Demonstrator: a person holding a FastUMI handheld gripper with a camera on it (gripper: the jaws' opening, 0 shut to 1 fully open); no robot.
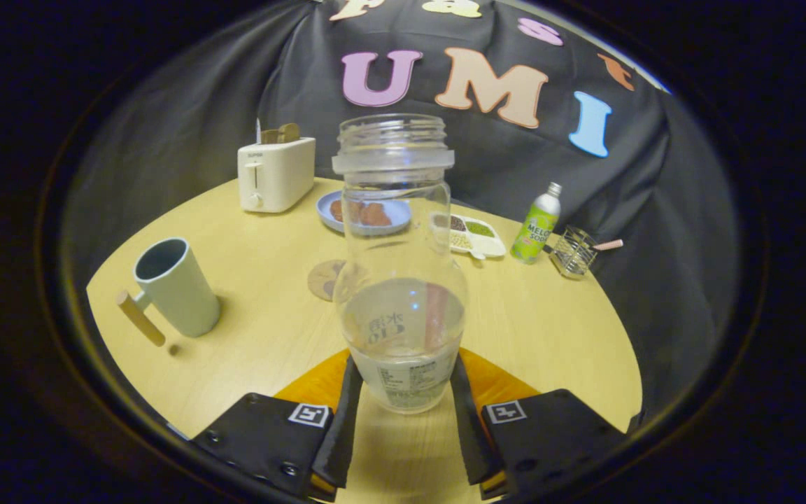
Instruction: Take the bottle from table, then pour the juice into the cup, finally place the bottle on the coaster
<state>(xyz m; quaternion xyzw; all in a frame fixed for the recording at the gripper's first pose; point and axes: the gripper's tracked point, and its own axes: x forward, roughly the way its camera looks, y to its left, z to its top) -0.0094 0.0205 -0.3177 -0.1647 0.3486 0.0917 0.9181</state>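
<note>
- The gripper (403,392) sat at the bottom centre of the frame, its two fingers (341,420) clamped on the lower body of the bottle (400,280), one on each side.
- The bottle stood upright between the fingers in the middle of the frame. It was clear, uncapped, and held liquid in its lower part.
- The table (249,350) was a light wooden surface spreading across the middle of the frame.
- The cup (173,285), pale with a wooden handle, stood on the table at the left of the frame, well apart from the bottle.
- The coaster (324,278), round, lay on the table just beyond the bottle, to its left and partly hidden behind it.
- Farther back stood a toaster (276,172) in the upper left, a plate (364,213) with food behind the bottle, a divided tray (474,235), a green soda bottle (536,225) and a wire holder (574,252) at the right.
</note>
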